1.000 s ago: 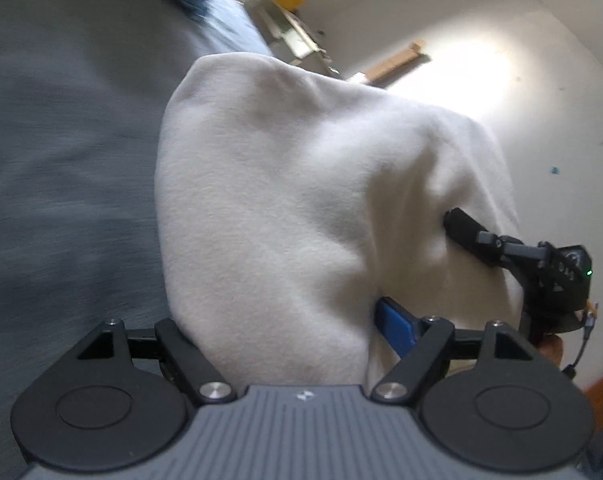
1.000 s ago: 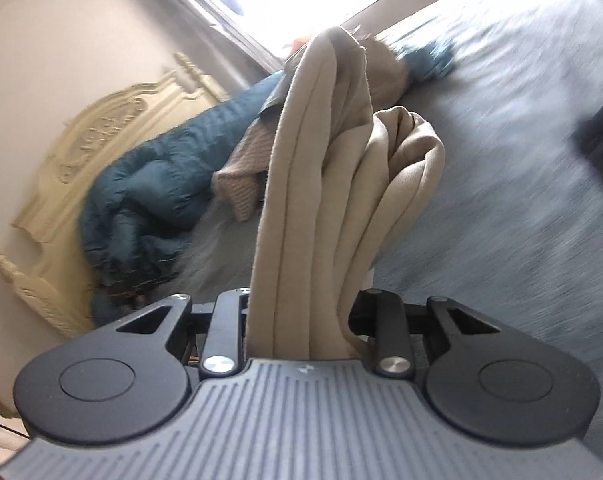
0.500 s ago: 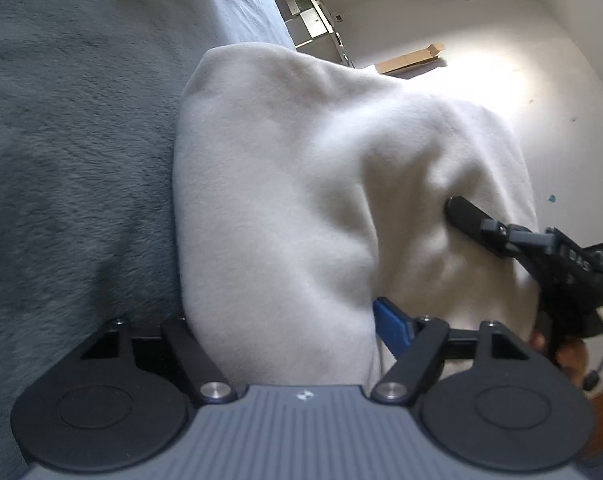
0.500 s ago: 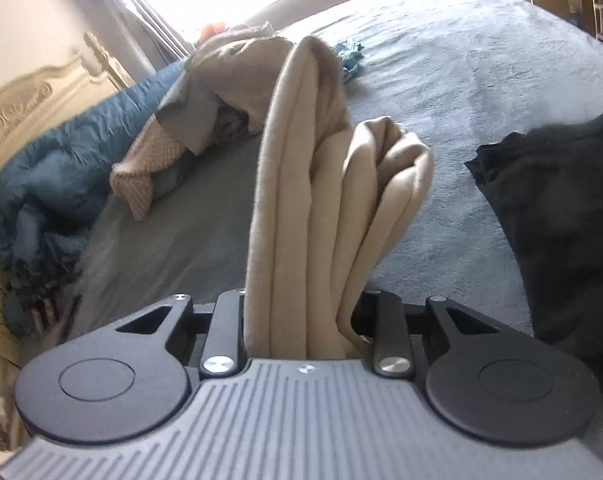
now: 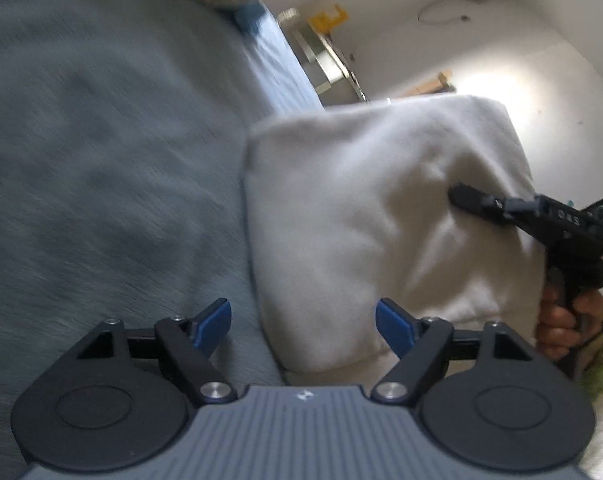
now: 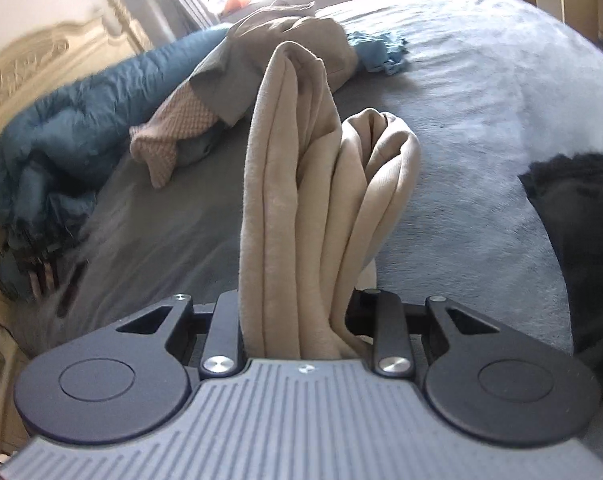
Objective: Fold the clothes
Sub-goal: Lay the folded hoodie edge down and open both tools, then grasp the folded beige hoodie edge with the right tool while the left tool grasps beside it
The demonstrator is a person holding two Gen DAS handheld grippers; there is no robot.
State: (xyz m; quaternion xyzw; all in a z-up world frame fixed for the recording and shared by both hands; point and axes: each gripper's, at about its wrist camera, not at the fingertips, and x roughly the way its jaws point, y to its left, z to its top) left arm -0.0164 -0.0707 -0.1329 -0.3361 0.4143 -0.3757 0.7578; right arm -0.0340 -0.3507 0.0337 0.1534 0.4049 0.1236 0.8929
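Note:
A folded cream garment [image 5: 365, 216] hangs at the edge of the grey bed blanket [image 5: 101, 168]. My left gripper [image 5: 303, 324] is open, its blue pads [image 5: 213, 322] spread wide on either side of the garment's lower corner. My right gripper [image 5: 477, 202] grips the garment from the right side, with a hand [image 5: 561, 320] on its handle. In the right wrist view the garment [image 6: 293, 200] is bunched in thick layers between the fingers of the right gripper [image 6: 301, 320], which is shut on it. The fingertips are hidden by cloth.
A black garment [image 6: 581, 240] lies on the blanket [image 6: 481, 100] to the right. A pile of clothes [image 6: 261, 52] and a blue duvet [image 6: 61, 140] sit by the carved headboard [image 6: 21, 64]. Beyond the bed's edge there is a white floor [image 5: 501, 60].
My left gripper has opened and let go of the cream garment, then drawn back from it. The right gripper still holds the garment and has turned toward the bed.

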